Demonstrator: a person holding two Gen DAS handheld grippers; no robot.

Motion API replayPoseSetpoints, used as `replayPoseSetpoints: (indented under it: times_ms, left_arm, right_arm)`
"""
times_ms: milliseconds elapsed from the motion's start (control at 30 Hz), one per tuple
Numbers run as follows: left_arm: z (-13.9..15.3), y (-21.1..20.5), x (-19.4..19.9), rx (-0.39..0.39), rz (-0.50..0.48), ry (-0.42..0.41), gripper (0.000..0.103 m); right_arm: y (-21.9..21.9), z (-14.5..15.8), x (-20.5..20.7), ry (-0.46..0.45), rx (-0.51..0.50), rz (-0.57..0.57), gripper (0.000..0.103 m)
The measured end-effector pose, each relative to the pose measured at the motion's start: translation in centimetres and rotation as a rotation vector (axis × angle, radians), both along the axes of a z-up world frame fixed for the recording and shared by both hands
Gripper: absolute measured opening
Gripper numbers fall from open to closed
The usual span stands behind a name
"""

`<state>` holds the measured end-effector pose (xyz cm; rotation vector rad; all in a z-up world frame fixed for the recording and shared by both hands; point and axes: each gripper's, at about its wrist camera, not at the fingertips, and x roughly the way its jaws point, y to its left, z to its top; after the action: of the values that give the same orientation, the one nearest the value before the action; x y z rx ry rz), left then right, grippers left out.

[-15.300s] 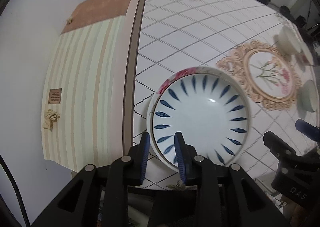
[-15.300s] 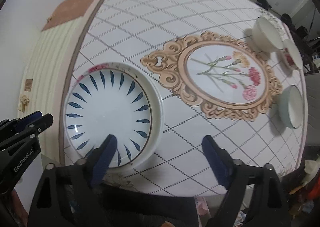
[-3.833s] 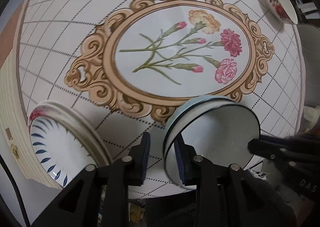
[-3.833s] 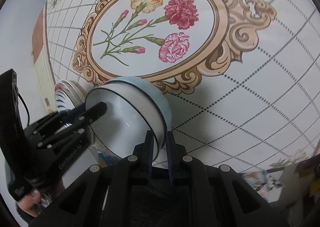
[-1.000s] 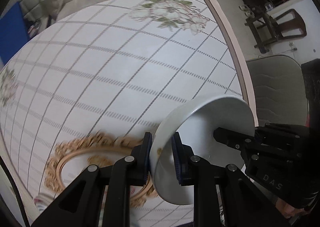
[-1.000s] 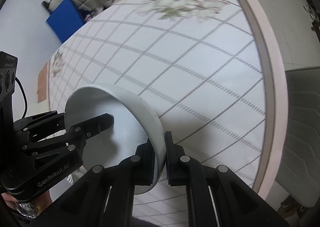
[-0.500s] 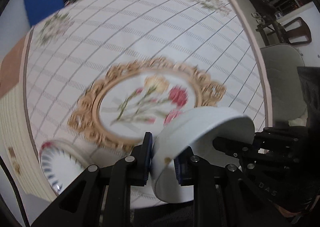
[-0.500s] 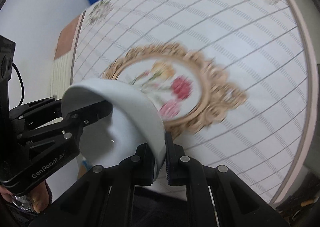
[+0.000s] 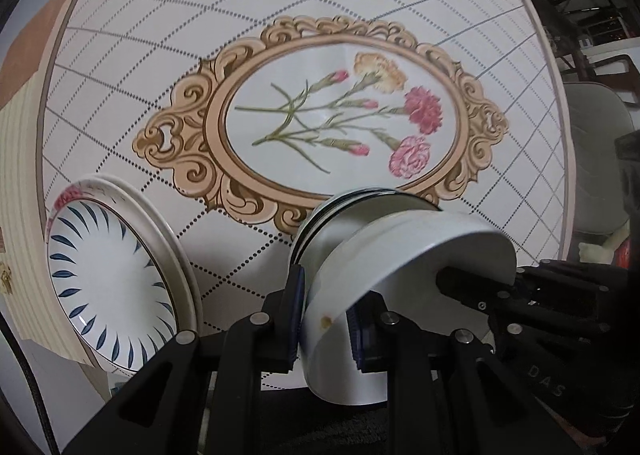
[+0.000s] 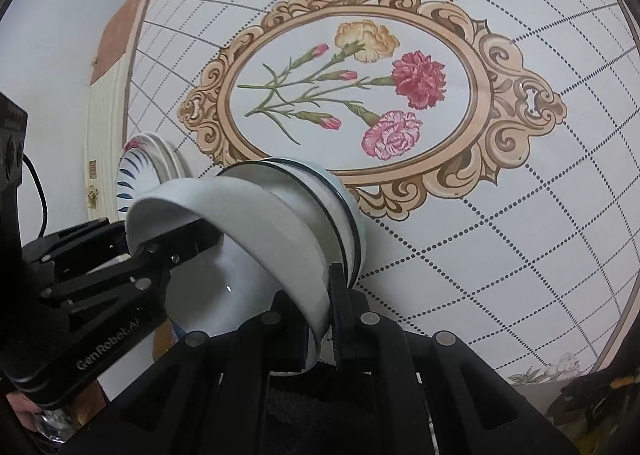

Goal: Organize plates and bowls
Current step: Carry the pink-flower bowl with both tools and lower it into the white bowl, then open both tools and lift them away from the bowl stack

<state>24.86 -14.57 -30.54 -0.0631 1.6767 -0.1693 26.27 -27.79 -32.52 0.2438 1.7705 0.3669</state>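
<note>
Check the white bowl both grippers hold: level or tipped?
Tipped. The white bowl is held aslant by its rim above the dark-rimmed bowl, opening turned toward the cameras.

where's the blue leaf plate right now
The blue leaf plate sits at the lower left of the left wrist view, near the table's edge, left of the bowl stack and below the floral medallion.

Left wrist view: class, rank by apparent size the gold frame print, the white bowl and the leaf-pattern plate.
1. Gold frame print, clearly largest.
2. White bowl and leaf-pattern plate: look alike; the bowl's nearness to the camera makes ranking unsure.
</note>
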Motion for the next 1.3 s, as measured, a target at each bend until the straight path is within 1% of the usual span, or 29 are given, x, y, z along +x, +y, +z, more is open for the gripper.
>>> replayPoseSetpoints:
  times_ms: [100,300,467,700,1167,1233,1300]
  left_arm:
    - [-0.2,0.1,0.2,0.009,0.002,0.003,0.017]
    - [-1.3,-0.2,0.3,0.079,-0.011,0.035,0.017]
    - [-2.1,0.1,0.2,0.081,0.013,0.051,0.017]
    - [-2.4,0.4,0.5,0.074,0.032,0.062,0.017]
    - [-1.3,0.4,0.6,0.077,0.036,0.044,0.017]
    - [-1.2,0.3,0.5,0.075,0.036,0.043,0.017]
    - [-1.3,0.3,0.4,0.071,0.039,0.048,0.017]
  right_arm:
    - [0.2,-0.4,0.2,0.008,-0.006,0.001,0.010]
    - [1.2,-0.3,0.6,0.013,-0.069,0.051,0.010]
    - [2.0,-0.6,0.9,0.018,-0.117,0.070,0.010]
    - [2.1,-0.5,0.9,0.031,-0.135,0.073,0.010]
    - [2.1,0.4,0.6,0.038,-0.158,0.093,0.012]
    - [2.0,0.5,0.5,0.025,-0.189,0.099,0.012]
    - [1.7,0.6,0.5,0.022,-0.188,0.093,0.012]
